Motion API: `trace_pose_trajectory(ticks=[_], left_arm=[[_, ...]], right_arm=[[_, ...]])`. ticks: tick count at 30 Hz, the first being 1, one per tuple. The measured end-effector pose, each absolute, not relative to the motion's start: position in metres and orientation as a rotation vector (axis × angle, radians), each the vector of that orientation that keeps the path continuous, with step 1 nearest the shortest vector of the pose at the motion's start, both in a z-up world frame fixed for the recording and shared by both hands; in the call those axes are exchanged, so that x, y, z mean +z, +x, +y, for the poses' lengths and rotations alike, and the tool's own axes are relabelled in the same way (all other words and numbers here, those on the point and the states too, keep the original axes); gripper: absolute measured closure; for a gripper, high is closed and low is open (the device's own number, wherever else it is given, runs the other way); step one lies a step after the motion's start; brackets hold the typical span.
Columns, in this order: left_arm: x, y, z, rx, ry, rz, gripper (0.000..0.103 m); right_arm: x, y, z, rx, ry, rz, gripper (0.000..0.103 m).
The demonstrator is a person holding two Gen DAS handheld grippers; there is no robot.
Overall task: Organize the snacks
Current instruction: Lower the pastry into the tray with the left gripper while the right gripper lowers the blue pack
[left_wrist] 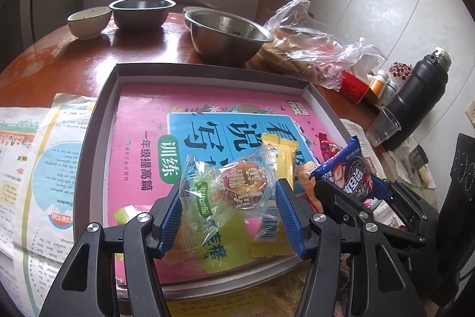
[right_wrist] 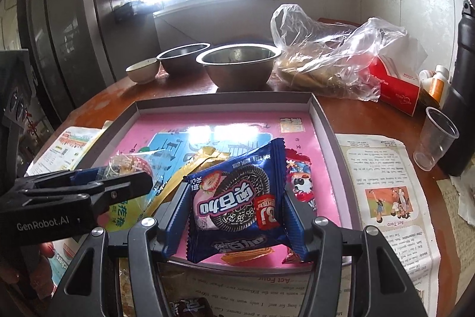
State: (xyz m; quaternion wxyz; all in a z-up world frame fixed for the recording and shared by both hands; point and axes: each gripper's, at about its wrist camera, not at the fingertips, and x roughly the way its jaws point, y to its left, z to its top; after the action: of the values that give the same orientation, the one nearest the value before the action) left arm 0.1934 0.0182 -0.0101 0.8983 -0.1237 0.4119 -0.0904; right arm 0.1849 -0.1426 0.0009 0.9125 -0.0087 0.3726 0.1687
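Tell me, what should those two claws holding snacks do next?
Probably lower and let go. The left claw grips a clear-wrapped pastry and the right claw a blue cookie pack, both already over the tray, where other snacks lie.

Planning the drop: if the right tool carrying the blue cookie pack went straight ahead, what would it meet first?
Probably the far wall of the tray, then the steel bowl; the right tool may be high enough to clear them.

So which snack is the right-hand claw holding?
Find the shallow grey tray with the pink book cover inside. At its near edge the right gripper clamps a dark blue packet, the only one picturing a black sandwich cookie.
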Motion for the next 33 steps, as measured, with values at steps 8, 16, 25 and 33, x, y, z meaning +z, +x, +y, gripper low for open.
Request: trace_pose_trajectory(ticks=[8, 16, 25, 33], left_arm=[[-0.01, 0.193, 0.019, -0.187, -0.255, 0.855, 0.041], [-0.01, 0.192, 0.02, -0.186, -0.257, 0.855, 0.041], [-0.01, 0.192, 0.02, -0.186, -0.26, 0.855, 0.041], [-0.009, 0.191, 0.02, -0.185, -0.263, 0.858, 0.041]], right_arm=[[-0.004, 0.185, -0.134, 0.364, -0.038, 0.79, 0.044], [-0.003, 0.183, -0.133, 0.369, -0.035, 0.784, 0.044], [-0.003, 0.183, -0.138, 0.346, -0.03, 0.788, 0.044], [-0.003, 0.183, -0.143, 0.33, -0.016, 0.794, 0.04]])
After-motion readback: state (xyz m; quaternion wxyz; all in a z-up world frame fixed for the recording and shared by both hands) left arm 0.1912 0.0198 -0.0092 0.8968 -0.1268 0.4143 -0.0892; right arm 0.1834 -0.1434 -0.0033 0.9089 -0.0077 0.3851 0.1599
